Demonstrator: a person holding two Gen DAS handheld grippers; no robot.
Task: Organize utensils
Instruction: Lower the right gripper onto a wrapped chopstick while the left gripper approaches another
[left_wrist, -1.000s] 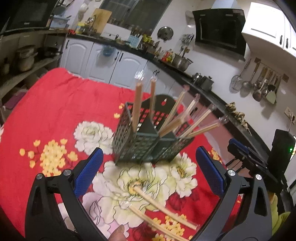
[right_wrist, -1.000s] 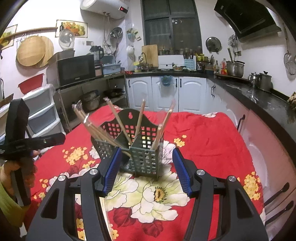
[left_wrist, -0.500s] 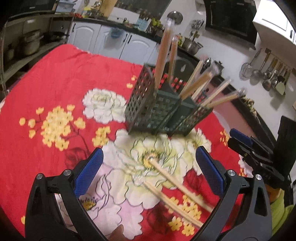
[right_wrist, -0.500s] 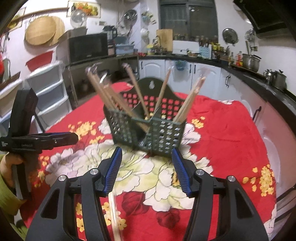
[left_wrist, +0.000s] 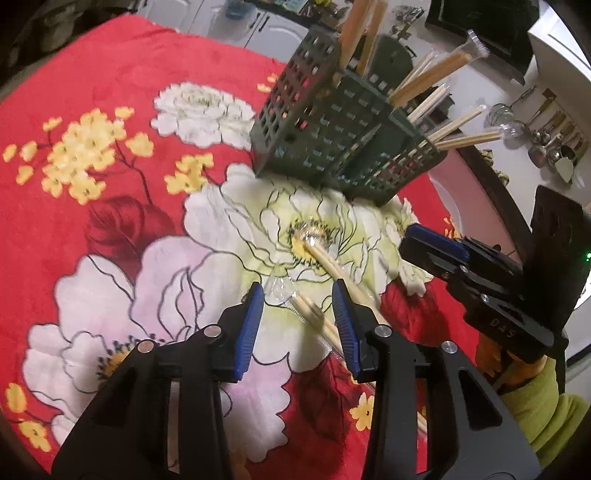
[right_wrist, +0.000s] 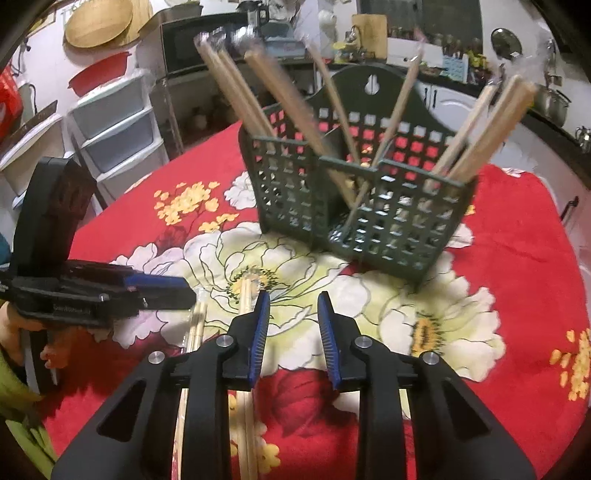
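Most wrapped wooden chopsticks are housed in the green perforated holder; two pairs remain at 6 o'clock, apparently straddled by the part-open left gripper; the right gripper is narrowly parted, empty.

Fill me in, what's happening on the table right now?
A person with two handheld claws is sorting wrapped chopsticks into the green basket, which already holds several. Two wrapped pairs lie on the floral cloth. The left claw is open, straddling the nearer pair, not yet gripping. The right claw is open and empty beside the other pair.
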